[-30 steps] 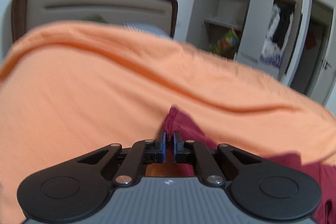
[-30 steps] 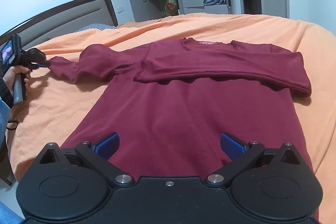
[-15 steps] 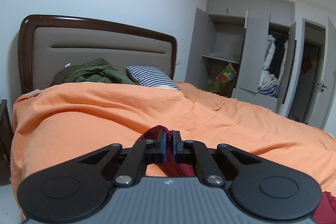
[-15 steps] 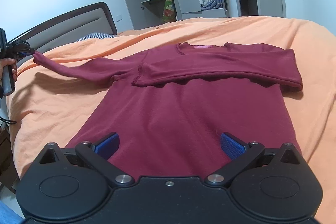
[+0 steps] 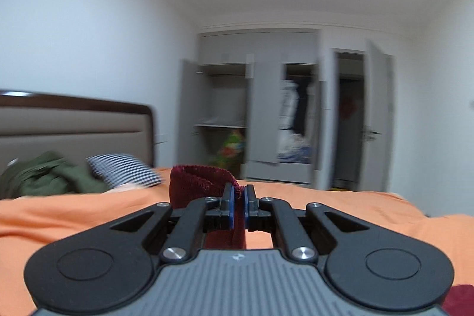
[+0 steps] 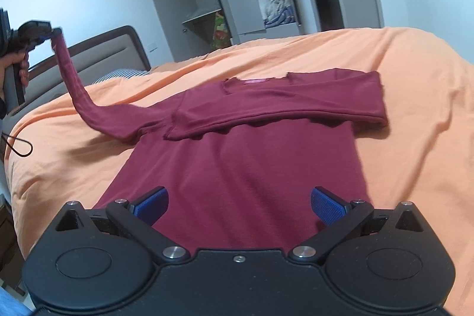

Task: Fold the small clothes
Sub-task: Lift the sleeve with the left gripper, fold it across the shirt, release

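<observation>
maroon long-sleeve top (image 6: 243,156), solid colour, pink label (image 6: 256,81) at the neckline; the cuff (image 5: 201,182) seen from the left wrist is the same dark red with a ribbed edge. bedspread (image 6: 414,108) plain orange. left gripper (image 5: 237,205) black body with blue pads, grey ridged housing (ribbed stripes); right gripper (image 6: 238,202) black, blue textured pads (image 6: 326,205). headboard (image 5: 74,120) beige panel in a dark brown frame. pillow (image 5: 124,169) blue-and-white, reads as stripes or fine check (blurred). heap of clothing (image 5: 44,176) olive green. wardrobe (image 6: 225,2) light grey, with white, dark and blue fabrics inside, plus a multicoloured red-green-yellow bag (image 6: 220,30). walls white.
</observation>
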